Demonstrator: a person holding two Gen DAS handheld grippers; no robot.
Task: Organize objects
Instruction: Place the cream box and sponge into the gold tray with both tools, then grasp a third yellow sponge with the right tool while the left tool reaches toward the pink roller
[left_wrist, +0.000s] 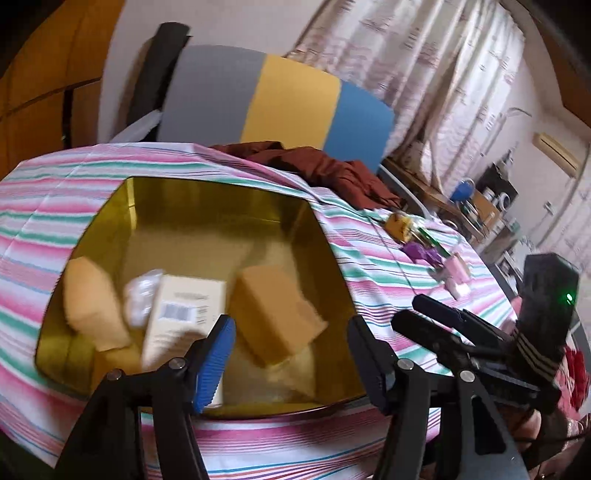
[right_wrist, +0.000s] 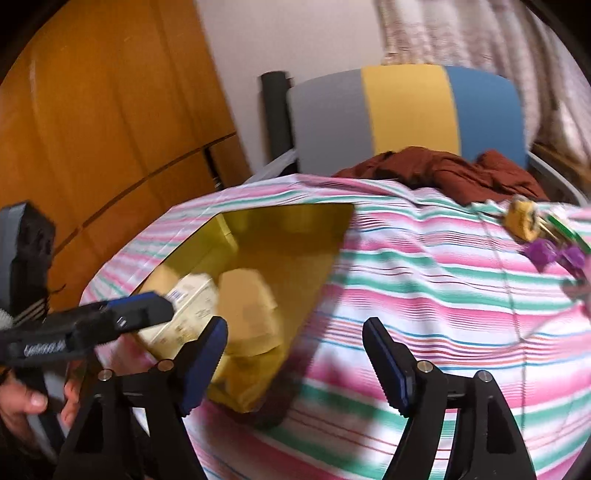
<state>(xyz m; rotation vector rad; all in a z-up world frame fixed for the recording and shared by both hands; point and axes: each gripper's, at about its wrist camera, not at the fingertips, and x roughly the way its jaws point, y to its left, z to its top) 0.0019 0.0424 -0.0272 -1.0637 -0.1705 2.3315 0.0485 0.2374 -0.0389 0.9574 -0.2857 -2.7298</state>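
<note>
Nearest to me, the left gripper (left_wrist: 291, 354) stands with its jaws apart and nothing between the pads, poised over the near rim of the gold tin (left_wrist: 122, 192). The right gripper (right_wrist: 295, 354) is likewise spread and empty, above the striped cloth (right_wrist: 424, 288) just to the right of the tin. Inside the tin lie a cream carton with a barcode (left_wrist: 181, 317), a tan block (left_wrist: 273, 317) beside it, a second tan piece (left_wrist: 92, 306) against the left wall and something white and crumpled (left_wrist: 142, 299) between; blur prevents finer reading. I judge the step in hand to be the next fetch, since several small items remain on the cloth well beyond the tin: a yellow piece (left_wrist: 399, 227), purple pieces (left_wrist: 421, 253) and a pale pink item (left_wrist: 458, 275). To do it well, I keep the jaws wide on approach, lift clear of the tin's rim before travelling, take one item at a time, and avoid snagging the thin cord (right_wrist: 513, 295) lying across the cloth. Farther back a rust-brown garment (left_wrist: 332, 170) lies heaped before a grey, yellow and blue chair back (left_wrist: 288, 107).
</note>
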